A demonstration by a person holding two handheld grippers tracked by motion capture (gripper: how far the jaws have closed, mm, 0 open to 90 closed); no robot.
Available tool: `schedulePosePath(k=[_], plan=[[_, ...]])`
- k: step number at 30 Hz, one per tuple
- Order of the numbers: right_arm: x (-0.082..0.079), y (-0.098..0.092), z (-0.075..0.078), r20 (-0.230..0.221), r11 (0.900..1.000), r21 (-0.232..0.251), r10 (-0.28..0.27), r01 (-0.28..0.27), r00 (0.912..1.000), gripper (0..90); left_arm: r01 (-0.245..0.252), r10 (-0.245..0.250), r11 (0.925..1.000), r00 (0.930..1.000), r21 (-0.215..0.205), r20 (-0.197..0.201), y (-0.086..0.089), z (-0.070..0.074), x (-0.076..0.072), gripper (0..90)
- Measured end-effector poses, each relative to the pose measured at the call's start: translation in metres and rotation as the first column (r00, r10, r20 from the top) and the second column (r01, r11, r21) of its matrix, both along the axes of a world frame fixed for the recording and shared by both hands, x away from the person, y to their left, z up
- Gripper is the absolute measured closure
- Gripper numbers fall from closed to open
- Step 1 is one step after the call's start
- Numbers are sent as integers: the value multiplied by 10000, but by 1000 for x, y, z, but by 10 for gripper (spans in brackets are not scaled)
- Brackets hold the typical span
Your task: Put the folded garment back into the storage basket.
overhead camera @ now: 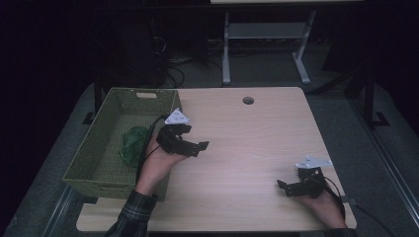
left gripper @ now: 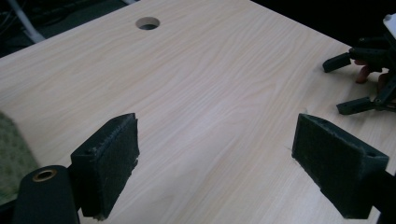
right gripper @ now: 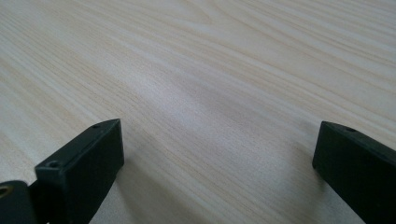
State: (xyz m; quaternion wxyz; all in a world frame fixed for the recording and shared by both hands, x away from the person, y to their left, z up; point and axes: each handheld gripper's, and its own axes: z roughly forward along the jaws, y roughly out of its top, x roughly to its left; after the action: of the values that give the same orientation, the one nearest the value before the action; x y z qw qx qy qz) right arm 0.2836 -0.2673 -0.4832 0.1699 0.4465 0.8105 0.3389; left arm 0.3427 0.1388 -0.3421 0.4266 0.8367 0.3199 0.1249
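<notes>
The green bag (overhead camera: 133, 144) lies in the basket (overhead camera: 106, 165), beside the left gripper (overhead camera: 190, 139). It looks soft and light; pinch a fold. Both grippers' jaws are wide open, empty.

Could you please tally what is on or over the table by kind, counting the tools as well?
Green woven basket: 1
Green crumpled thing in the basket: 1
Hand-held tools, both open: 2 (left tool, right tool)
Total: 4
</notes>
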Motion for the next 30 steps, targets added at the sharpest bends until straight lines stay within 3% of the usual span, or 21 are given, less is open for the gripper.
schedulePosePath(k=[14, 23, 30], plan=[[0, 0, 0, -3, 10000, 2, -6, 6, 10000, 17, 260, -262, 9995, 9996, -201, -107, -36, -44, -9, 138], [0, 0, 0, -5, 10000, -5, 0, 0, 10000, 17, 231, -230, 9995, 9997, 216, -54, -45, -76, -12, 139], [0, 0, 0, -8, 10000, -2, -4, 4, 10000, 17, 256, -248, 9958, 9996, 884, -104, -45, -108, -12, 138]])
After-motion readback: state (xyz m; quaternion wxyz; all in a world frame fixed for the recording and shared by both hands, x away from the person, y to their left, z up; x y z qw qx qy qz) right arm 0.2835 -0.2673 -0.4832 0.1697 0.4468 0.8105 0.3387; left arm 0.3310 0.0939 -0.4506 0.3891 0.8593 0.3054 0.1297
